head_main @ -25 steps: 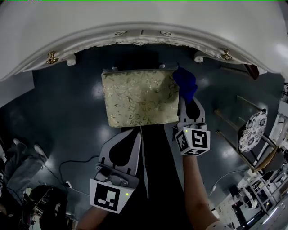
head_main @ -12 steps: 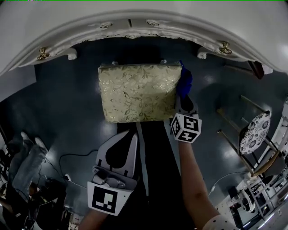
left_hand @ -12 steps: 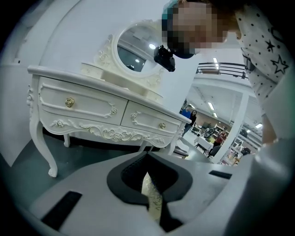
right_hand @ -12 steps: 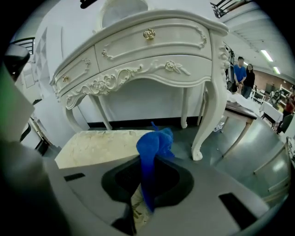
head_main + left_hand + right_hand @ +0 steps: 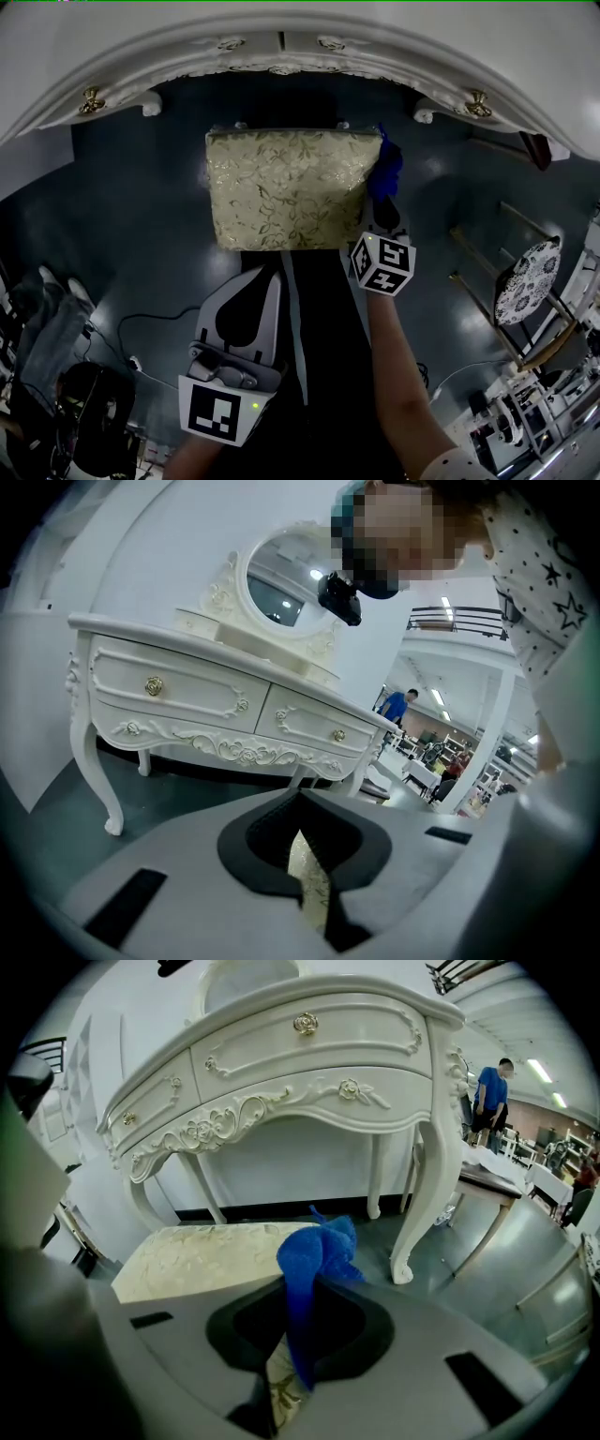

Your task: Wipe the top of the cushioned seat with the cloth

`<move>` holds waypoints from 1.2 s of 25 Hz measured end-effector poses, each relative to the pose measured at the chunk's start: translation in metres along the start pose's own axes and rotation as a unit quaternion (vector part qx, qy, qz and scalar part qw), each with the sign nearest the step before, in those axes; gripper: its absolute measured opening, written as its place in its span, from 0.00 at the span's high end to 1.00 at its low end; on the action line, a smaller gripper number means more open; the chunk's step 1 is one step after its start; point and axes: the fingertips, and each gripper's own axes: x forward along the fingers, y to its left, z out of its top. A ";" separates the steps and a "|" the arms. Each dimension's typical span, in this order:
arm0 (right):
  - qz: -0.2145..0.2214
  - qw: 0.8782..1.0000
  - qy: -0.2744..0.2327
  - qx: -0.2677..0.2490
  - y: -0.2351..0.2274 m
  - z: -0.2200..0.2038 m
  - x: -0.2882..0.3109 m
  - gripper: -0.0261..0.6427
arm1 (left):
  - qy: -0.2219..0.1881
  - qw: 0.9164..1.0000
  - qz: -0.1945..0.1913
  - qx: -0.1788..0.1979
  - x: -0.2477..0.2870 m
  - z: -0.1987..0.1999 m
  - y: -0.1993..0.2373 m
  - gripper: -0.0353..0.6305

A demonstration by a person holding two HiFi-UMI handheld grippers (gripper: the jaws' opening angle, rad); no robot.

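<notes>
The cushioned seat (image 5: 281, 187) is a gold leaf-patterned square on the dark floor, just in front of the white dressing table. A blue cloth (image 5: 384, 173) bunches at the seat's right edge, near the far corner. My right gripper (image 5: 382, 211) is shut on it. In the right gripper view the cloth (image 5: 317, 1255) sticks up out of the right gripper (image 5: 300, 1335), with the seat (image 5: 202, 1251) to its left. My left gripper (image 5: 275, 274) hangs near the seat's front edge, shut and holding nothing. In the left gripper view only a sliver of cushion shows through the left gripper (image 5: 305, 874).
The white dressing table (image 5: 281, 47) with curved legs (image 5: 422, 1194) stands right behind the seat. A chair with a patterned round seat (image 5: 525, 277) is at the right. Cables and clutter (image 5: 66, 384) lie on the floor at the left. People stand far off in the hall.
My right gripper has moved forward and a little left along the seat's right edge with the blue cloth. The left gripper has hardly moved.
</notes>
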 end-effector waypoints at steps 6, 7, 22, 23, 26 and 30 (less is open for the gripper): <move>-0.006 1.000 0.001 0.004 0.006 0.002 0.000 0.87 | 0.000 1.000 0.001 -0.004 -0.005 -0.002 0.003 0.93; -0.007 1.000 0.001 0.005 0.007 0.002 0.000 0.87 | 0.000 1.000 0.001 -0.004 -0.006 -0.003 0.003 0.93; 0.014 1.000 0.005 -0.015 0.043 0.002 -0.001 0.87 | -0.004 1.000 0.004 -0.017 -0.013 -0.001 0.019 0.93; 0.015 1.000 0.006 -0.016 0.047 0.002 -0.001 0.87 | -0.004 1.000 0.005 -0.018 -0.014 -0.001 0.020 0.93; 0.023 0.999 0.008 -0.025 0.058 0.001 0.000 0.87 | -0.005 1.000 0.006 -0.020 -0.016 -0.001 0.024 0.93; 0.033 0.999 0.010 -0.033 0.072 0.000 0.000 0.87 | -0.006 1.000 0.007 -0.022 -0.019 -0.001 0.027 0.93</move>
